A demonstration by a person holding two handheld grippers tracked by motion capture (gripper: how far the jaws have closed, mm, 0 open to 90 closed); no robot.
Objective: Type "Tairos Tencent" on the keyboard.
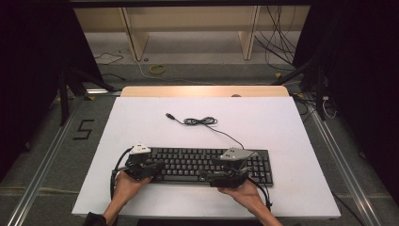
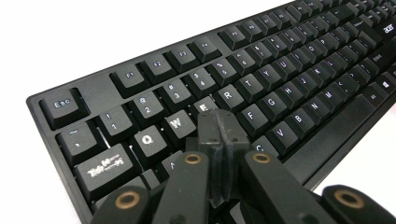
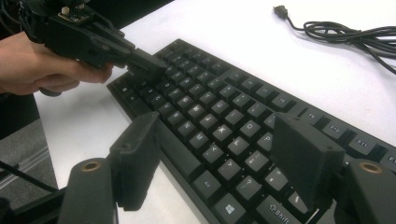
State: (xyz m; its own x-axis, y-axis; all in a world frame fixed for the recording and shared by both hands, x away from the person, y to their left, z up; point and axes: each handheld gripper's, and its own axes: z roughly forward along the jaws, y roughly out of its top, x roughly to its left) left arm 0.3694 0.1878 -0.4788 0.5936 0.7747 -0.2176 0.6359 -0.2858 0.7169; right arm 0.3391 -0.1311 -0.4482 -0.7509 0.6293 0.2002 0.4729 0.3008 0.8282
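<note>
Covering most of the high view, a white table [image 1: 141,122] carries a black keyboard [image 1: 207,165] lying at about six o'clock from the table's centre, its long side running nine to three o'clock along the near edge. In the left gripper view the keyboard [image 2: 280,93] shows its Esc, number and letter rows; in the right gripper view the keyboard [image 3: 210,116] stretches away toward eleven o'clock.

From the keyboard's far edge its cable [image 1: 207,123] runs toward eleven o'clock, bunches into loose loops near the table's centre, and ends in a USB plug [image 1: 169,115] lying free on the white surface. The right gripper view shows the same cable [image 3: 345,35] at one o'clock.

The left gripper [image 1: 155,167], held in the person's left hand [image 1: 124,184], sits over the keyboard's nine o'clock end. Its jaws are pressed together with nothing between them, their tips at the E key [image 2: 203,107]. In the right gripper view, this left gripper [image 3: 147,65] reaches in from ten o'clock.

The right gripper [image 1: 203,173], held in the right hand [image 1: 242,188], hovers over the keyboard's right-of-centre keys, its jaws spread wide apart, empty, either side of the lower letter rows.
</note>
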